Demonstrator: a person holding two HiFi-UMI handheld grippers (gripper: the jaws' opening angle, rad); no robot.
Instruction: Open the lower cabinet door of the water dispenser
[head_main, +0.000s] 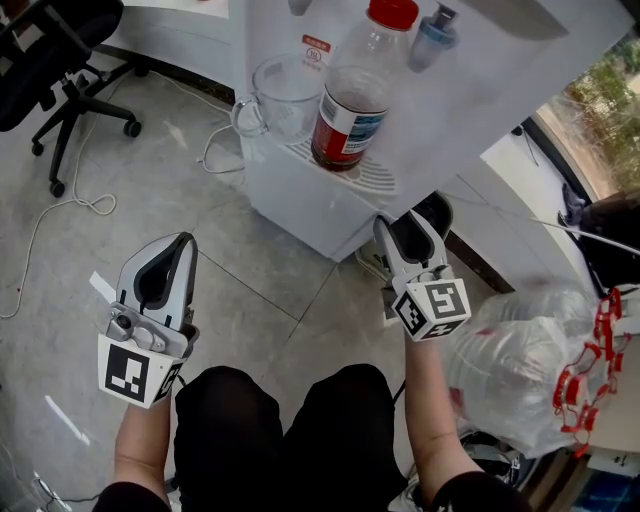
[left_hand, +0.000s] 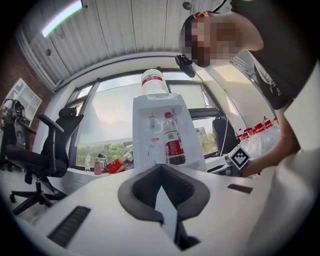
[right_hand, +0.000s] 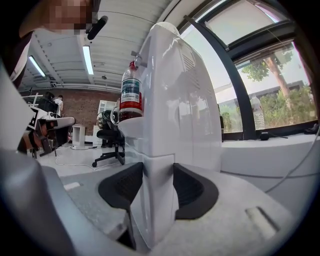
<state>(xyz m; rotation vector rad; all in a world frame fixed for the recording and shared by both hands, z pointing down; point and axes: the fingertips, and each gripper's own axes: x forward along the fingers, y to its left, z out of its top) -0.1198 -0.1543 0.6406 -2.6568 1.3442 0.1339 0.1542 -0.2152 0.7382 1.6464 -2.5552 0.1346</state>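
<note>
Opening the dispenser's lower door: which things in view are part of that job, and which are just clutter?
In the job:
water dispenser
lower cabinet door
right gripper, closed on the door's edge

Lying about:
bottle
glass jug
office chair
floor cable
plastic bag
left gripper, shut, empty

My kit: left gripper (head_main: 183, 240) and right gripper (head_main: 386, 224), both white plastic shells w/ black ribbed pads lining the jaws. The left cube (head_main: 135, 372) and right cube (head_main: 432, 308) are white, printed w/ black square markers. Silver knobs (head_main: 133, 330) sit by the left cube. I'm wearing black trousers (head_main: 290, 430), a dark short-sleeved top (left_hand: 280, 65), and a small black head cam (left_hand: 185, 64).
</note>
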